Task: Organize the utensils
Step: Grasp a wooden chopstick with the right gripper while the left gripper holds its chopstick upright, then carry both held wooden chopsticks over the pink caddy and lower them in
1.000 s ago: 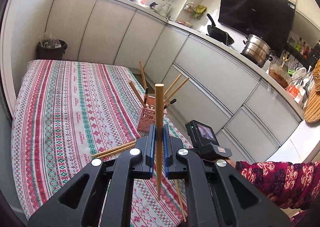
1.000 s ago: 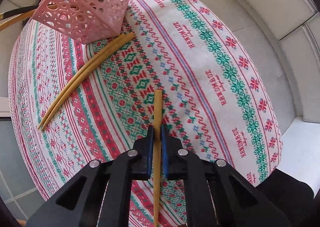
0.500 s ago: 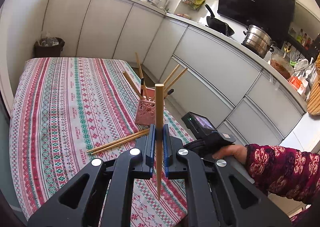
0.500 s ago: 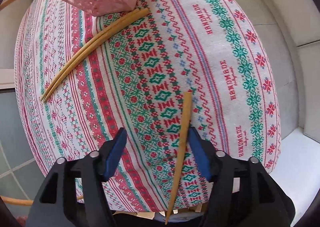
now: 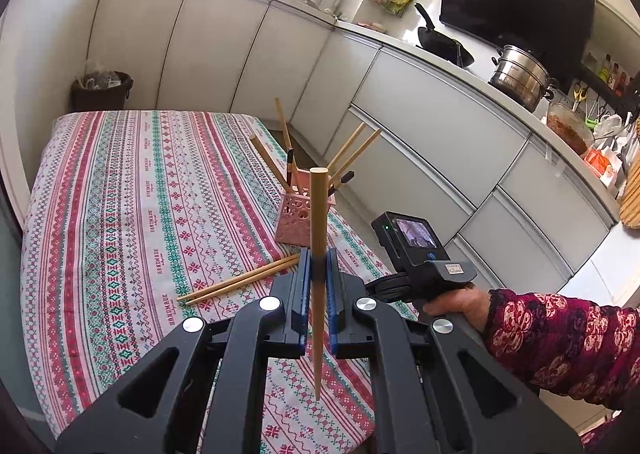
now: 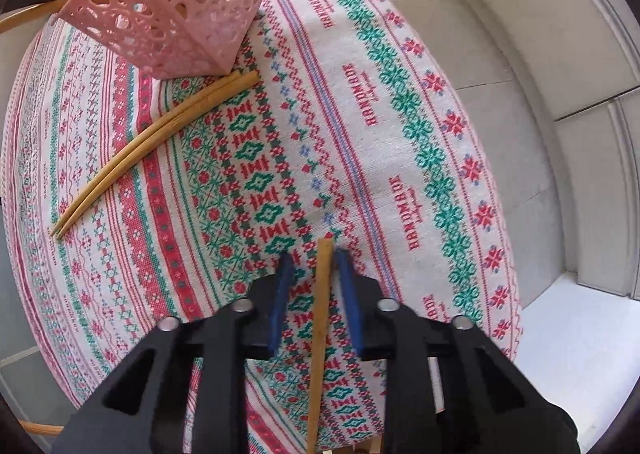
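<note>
**Two chopsticks at the tongs, two loose on the desk**

One chopstick (image 5: 319, 206) stands upright at the centre of the left wrist view, pinched between the pads of the left tongs (image 5: 318, 270), which are pressed together on it. Its blunt end is at the top and its thin tip points down over the cloth.

A second chopstick (image 6: 320, 314) lies between the pads of the right tongs (image 6: 314, 254), low in the right wrist view. These tongs have just been closing, yet cloth shows on either side of the stick, widest at the left pad, so the pads are not pressing on it.

A pair (image 6: 152, 142) lies side by side on the desk (image 6: 440, 182), running from centre left up toward the holder (image 6: 168, 14), a pink perforated box at upper left. The pair's thick ends sit just beside its base. In the left wrist view the holder (image 5: 294, 222) stands behind the pinched stick, with several chopsticks leaning out of it.

A hand (image 5: 456, 304) in a floral sleeve (image 5: 560, 342) grips the right tool's handle at lower right. White cabinets (image 5: 440, 126) curve behind the desk, with a steel pot (image 5: 520, 74) on top at upper right.
</note>
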